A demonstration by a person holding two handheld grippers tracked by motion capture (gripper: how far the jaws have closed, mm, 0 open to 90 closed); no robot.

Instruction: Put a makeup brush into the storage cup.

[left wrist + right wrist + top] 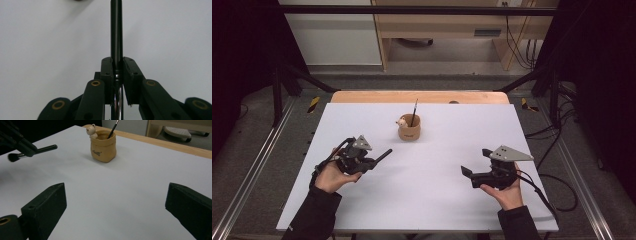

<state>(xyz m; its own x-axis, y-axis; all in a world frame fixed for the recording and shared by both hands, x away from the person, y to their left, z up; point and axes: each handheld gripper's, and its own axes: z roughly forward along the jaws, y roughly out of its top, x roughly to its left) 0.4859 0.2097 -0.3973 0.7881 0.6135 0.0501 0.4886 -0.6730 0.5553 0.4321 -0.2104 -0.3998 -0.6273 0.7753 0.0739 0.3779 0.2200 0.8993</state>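
White tabletop (427, 190): left gripper (371, 162) fingers clamp a brush (116, 37); right gripper (468, 172) fingers apart.

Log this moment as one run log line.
left gripper: shut on brush | right gripper: open | holder: one brush inside

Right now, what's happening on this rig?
A person holds a gripper in each hand over a white table. The left gripper is shut on a black-handled makeup brush, held off the table with its handle pointing toward the tan bear pot. That pot stands near the table's far middle with another thin brush upright in it. The right gripper is open and holds nothing.
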